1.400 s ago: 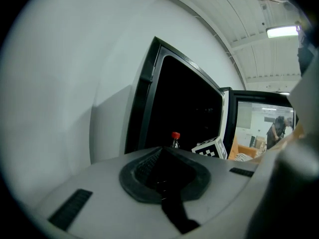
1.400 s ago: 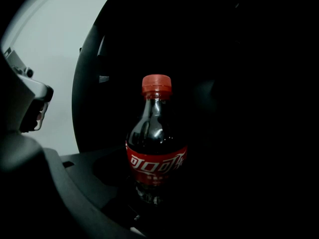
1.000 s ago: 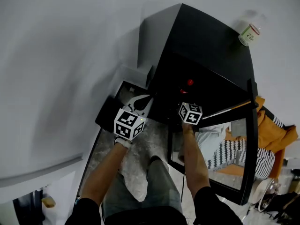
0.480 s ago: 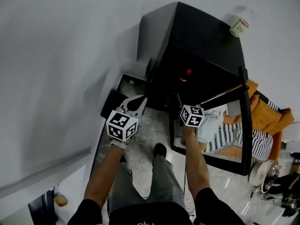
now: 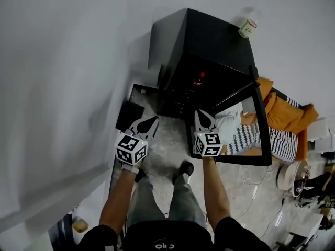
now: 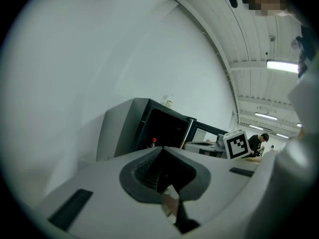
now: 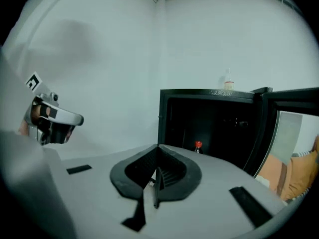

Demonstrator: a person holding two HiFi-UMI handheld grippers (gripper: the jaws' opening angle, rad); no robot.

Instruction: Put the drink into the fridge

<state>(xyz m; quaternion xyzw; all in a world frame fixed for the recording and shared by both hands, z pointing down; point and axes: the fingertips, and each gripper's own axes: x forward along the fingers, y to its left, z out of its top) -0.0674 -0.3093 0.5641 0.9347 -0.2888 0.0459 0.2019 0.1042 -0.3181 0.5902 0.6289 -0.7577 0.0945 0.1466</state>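
A small red-capped drink bottle [image 5: 202,75] stands inside the open black fridge [image 5: 209,41]; it also shows in the right gripper view as the bottle [image 7: 198,146] and in the left gripper view as the bottle [image 6: 153,142]. My right gripper [image 5: 201,114] hangs in front of the fridge opening, apart from the bottle, shut with nothing between its jaws [image 7: 158,147]. My left gripper [image 5: 152,120] is lower left of the fridge, jaws together and empty [image 6: 162,149]. A second, pale bottle [image 5: 247,26] stands on top of the fridge.
The fridge's glass door [image 5: 254,124] is swung open to the right. A flat black box [image 5: 129,115] lies on the marbled floor [image 5: 162,145] by the white wall. Orange and striped cloth [image 5: 285,116] lies beyond the door. A person [image 6: 259,141] is far off.
Both grippers have drawn back from the fridge toward me. The right gripper, earlier at the fridge opening, now shows its jaws closed and empty. The bottle stays inside.
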